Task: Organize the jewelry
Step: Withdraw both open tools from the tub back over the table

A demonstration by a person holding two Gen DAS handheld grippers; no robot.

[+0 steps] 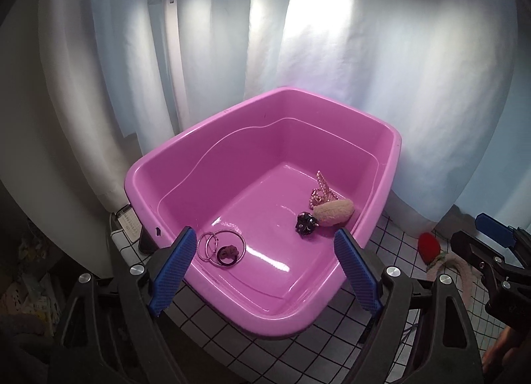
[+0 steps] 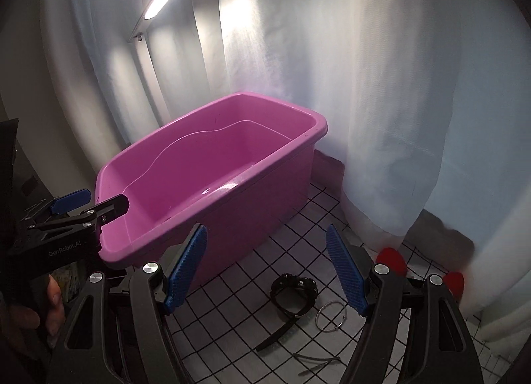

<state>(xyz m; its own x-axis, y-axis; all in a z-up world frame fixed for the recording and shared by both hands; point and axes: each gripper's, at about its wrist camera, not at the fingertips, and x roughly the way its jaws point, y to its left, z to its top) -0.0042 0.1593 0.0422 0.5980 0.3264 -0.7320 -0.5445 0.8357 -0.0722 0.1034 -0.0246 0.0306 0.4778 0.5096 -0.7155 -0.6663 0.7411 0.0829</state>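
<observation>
Both blue-padded grippers stand apart and empty by the glossy pink plastic tub [image 1: 232,138].

"GenRobot.AI" is printed on the left gripper [image 1: 262,266]. Below the right gripper [image 2: 267,268], a black-strapped wristwatch [image 2: 292,288] lies on the white grid-tiled table [image 2: 232,301], strap running toward the lower left, beside what looks like a thin wire ring [image 2: 332,316].

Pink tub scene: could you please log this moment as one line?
left gripper: open, empty | right gripper: open, empty | pink tub: rings, scrunchies inside | watch: on tiled surface
</observation>
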